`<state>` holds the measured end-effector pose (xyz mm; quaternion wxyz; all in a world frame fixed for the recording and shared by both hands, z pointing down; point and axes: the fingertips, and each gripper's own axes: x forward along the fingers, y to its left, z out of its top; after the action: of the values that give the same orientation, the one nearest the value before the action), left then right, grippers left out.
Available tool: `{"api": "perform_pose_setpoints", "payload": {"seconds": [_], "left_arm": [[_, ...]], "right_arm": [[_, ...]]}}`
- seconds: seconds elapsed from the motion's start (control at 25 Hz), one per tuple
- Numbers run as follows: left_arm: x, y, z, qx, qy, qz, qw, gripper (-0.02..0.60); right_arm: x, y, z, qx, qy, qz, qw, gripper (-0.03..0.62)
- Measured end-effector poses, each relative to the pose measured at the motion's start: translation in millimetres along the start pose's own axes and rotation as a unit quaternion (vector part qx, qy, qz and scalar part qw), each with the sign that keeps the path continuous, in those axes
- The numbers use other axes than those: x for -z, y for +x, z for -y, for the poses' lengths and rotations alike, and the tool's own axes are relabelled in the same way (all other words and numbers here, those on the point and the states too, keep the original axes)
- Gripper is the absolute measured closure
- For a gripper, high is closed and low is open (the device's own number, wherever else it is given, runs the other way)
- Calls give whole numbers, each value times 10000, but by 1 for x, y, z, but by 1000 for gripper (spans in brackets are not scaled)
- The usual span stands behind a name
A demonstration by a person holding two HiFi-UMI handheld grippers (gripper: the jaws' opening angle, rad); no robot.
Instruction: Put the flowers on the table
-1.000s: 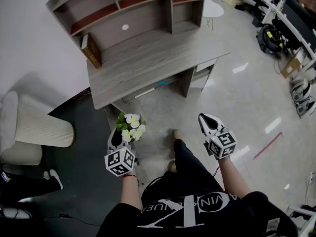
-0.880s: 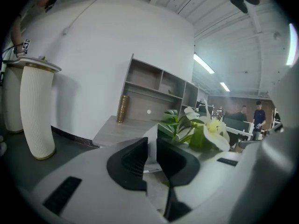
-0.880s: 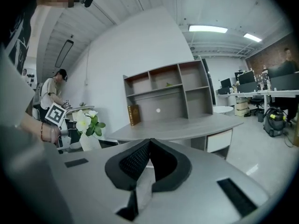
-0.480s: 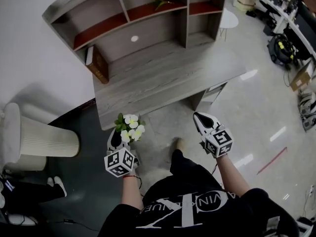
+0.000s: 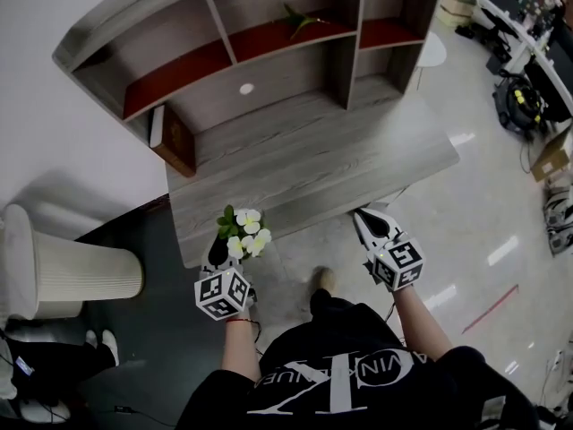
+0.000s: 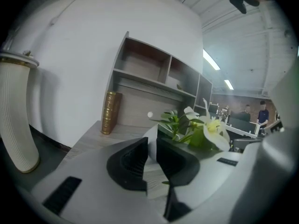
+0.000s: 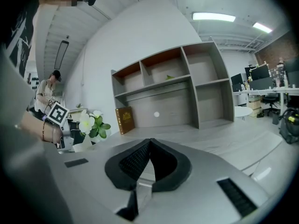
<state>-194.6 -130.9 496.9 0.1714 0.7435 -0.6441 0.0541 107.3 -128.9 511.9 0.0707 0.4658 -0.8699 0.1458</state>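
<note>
The left gripper (image 5: 220, 256) is clamped on the white base of a small bunch of white-and-yellow flowers with green leaves (image 5: 243, 231). The blooms point up, a hold that suits setting them down upright. The flowers hang at the near left corner of the grey wood-grain tabletop (image 5: 340, 159), at 12 o'clock from the person, and do not rest on it yet. I judge the carry is nearly done and lowering onto bare wood comes next.

The right gripper (image 5: 365, 222), at 3 o'clock from the left one, has its jaws pressed together on nothing. It probably idles because one hand is enough.

A brown hardcover book (image 5: 175, 139) leans at the tabletop's 10 o'clock corner under the grey shelf unit (image 5: 349, 43), so the middle is free.

The book's gilt emblem is too small to read. On the black shirt (image 5: 331, 388), only "VIN" of the white lettering is clear. The marker cube (image 5: 222, 294) carries black-and-white squares and no words.
</note>
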Motion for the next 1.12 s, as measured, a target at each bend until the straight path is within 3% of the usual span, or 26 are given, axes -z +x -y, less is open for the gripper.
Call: {"api": "perform_pose_setpoints", "payload": {"seconds": [0.48, 0.96, 1.12], "left_arm": [[-9, 71, 5, 91, -119, -40, 9999, 526], [18, 77, -21, -167, -284, -554, 9979, 526], [21, 100, -22, -78, -377, -667, 9970, 526]], "right_arm": [[-19, 60, 34, -224, -16, -29, 9997, 583], [-6, 119, 9, -823, 189, -207, 9962, 583], [-1, 133, 10, -843, 172, -365, 9956, 583]]}}
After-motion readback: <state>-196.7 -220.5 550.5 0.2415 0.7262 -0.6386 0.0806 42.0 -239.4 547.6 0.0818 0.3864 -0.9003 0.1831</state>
